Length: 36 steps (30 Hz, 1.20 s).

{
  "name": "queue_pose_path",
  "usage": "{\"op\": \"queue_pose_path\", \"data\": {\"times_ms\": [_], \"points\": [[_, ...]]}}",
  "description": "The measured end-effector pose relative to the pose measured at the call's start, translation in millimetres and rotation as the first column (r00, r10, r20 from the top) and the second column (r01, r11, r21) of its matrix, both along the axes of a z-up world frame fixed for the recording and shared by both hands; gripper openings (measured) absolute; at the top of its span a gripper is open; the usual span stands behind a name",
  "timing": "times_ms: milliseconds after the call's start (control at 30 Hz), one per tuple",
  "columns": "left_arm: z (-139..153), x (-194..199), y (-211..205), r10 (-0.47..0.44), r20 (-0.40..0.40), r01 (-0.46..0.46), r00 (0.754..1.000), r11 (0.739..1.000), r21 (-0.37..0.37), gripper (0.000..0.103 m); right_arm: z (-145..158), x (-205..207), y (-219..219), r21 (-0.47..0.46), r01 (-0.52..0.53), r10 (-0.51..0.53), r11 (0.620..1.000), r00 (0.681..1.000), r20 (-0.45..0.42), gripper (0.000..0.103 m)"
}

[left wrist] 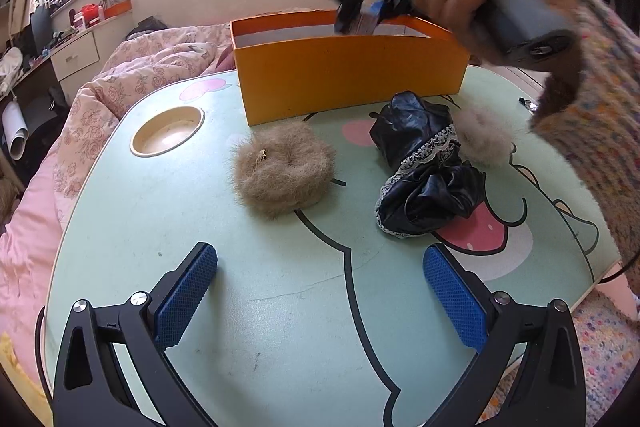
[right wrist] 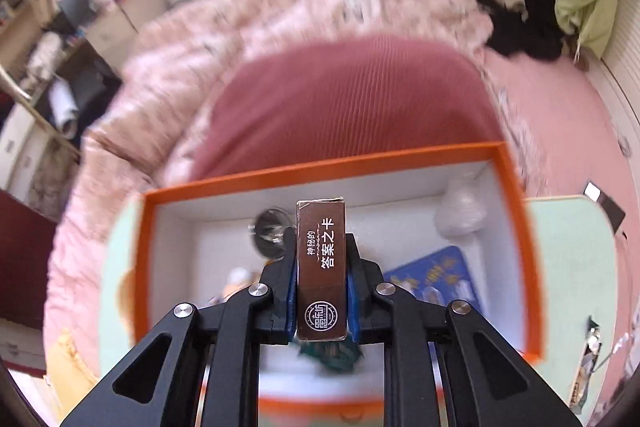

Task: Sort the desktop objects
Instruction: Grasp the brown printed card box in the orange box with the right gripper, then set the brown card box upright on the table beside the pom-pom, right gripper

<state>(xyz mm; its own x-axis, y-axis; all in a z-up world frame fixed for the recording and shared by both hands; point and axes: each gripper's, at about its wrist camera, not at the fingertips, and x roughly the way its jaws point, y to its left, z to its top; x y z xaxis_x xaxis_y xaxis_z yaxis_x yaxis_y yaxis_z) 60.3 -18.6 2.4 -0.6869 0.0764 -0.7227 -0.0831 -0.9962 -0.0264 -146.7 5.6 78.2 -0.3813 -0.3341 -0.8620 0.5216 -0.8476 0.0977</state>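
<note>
My right gripper [right wrist: 321, 247] is shut on a brown card box [right wrist: 321, 267] with white Chinese lettering and holds it above the open orange box [right wrist: 332, 167]. In the left wrist view the right gripper [left wrist: 366, 17] hangs over the orange box [left wrist: 348, 75] at the back of the table. My left gripper [left wrist: 320, 291] is open and empty, low over the green table [left wrist: 240, 267]. On the table lie a tan furry scrunchie [left wrist: 284, 169], a black lace-trimmed scrunchie [left wrist: 424, 167] and a pale furry scrunchie [left wrist: 484, 139].
Inside the orange box lie a blue card [right wrist: 436, 275], a white bag [right wrist: 460, 211], a round metal item [right wrist: 270, 227] and other small things. A round cup recess [left wrist: 168, 131] sits at the table's left. A pink bed [left wrist: 120, 79] surrounds the table.
</note>
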Motion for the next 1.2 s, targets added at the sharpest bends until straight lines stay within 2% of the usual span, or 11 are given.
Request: {"op": "queue_pose_path", "data": {"times_ms": [167, 300, 467, 533, 600, 667, 833, 1033, 1067, 1167, 1200], "points": [[0.1, 0.9, -0.7, 0.0, 0.0, 0.0, 1.0, 1.0, 0.0, 0.103, 28.0, 45.6, 51.0, -0.104, -0.081, 0.081, 0.991, 0.997, -0.005, 0.018], [0.1, 0.5, 0.9, 0.004, 0.001, -0.004, 1.0, 1.0, -0.002, 0.103, 13.1, 76.5, 92.7, -0.141, -0.115, 0.123, 0.983, 0.991, 0.044, 0.018], [0.4, 0.4, 2.0, 0.005, 0.001, -0.005, 1.0, 1.0, -0.002, 0.103, -11.9, 82.5, 106.9, -0.188, -0.152, 0.178, 0.97, 0.976, 0.129, 0.021], [0.4, 0.4, 2.0, 0.004, 0.001, -0.004, 1.0, 1.0, -0.002, 0.103, -8.8, 79.9, 109.5, -0.205, -0.141, 0.164, 0.969, 0.981, 0.104, 0.028], [0.5, 0.3, 2.4, 0.004, 0.001, -0.004, 1.0, 1.0, -0.002, 0.103, 0.9, 81.0, 115.0, -0.223, -0.127, 0.142, 0.966, 0.989, 0.051, 0.043], [0.6, 0.6, 2.1, 0.005, 0.001, -0.005, 1.0, 1.0, -0.002, 0.103, 7.8, 88.6, 121.6, -0.232, -0.129, 0.134, 0.964, 0.991, 0.007, 0.047], [0.7, 0.7, 2.1, 0.005, 0.001, -0.005, 1.0, 1.0, -0.002, 0.103, -10.3, 123.2, 139.9, -0.082, -0.148, 0.138, 0.986, 0.984, -0.115, 0.055], [0.8, 0.8, 1.9, 0.005, 0.001, -0.005, 1.0, 1.0, -0.002, 0.103, -56.0, 156.2, 158.8, 0.053, -0.15, 0.156, 0.987, 0.975, -0.161, 0.058], [0.8, 0.8, 1.8, 0.005, 0.001, -0.005, 1.0, 1.0, -0.002, 0.103, -63.7, 158.5, 159.7, 0.068, -0.144, 0.154, 0.987, 0.973, -0.172, 0.065], [0.8, 0.7, 1.9, 0.006, 0.001, -0.006, 1.0, 1.0, -0.003, 0.103, -76.5, 163.3, 157.6, 0.105, -0.128, 0.15, 0.986, 0.96, -0.235, 0.103], [0.8, 0.6, 1.7, 0.007, 0.001, -0.007, 1.0, 1.0, -0.002, 0.103, -78.2, 162.1, 157.5, 0.097, -0.139, 0.157, 0.986, 0.963, -0.219, 0.103]]}}
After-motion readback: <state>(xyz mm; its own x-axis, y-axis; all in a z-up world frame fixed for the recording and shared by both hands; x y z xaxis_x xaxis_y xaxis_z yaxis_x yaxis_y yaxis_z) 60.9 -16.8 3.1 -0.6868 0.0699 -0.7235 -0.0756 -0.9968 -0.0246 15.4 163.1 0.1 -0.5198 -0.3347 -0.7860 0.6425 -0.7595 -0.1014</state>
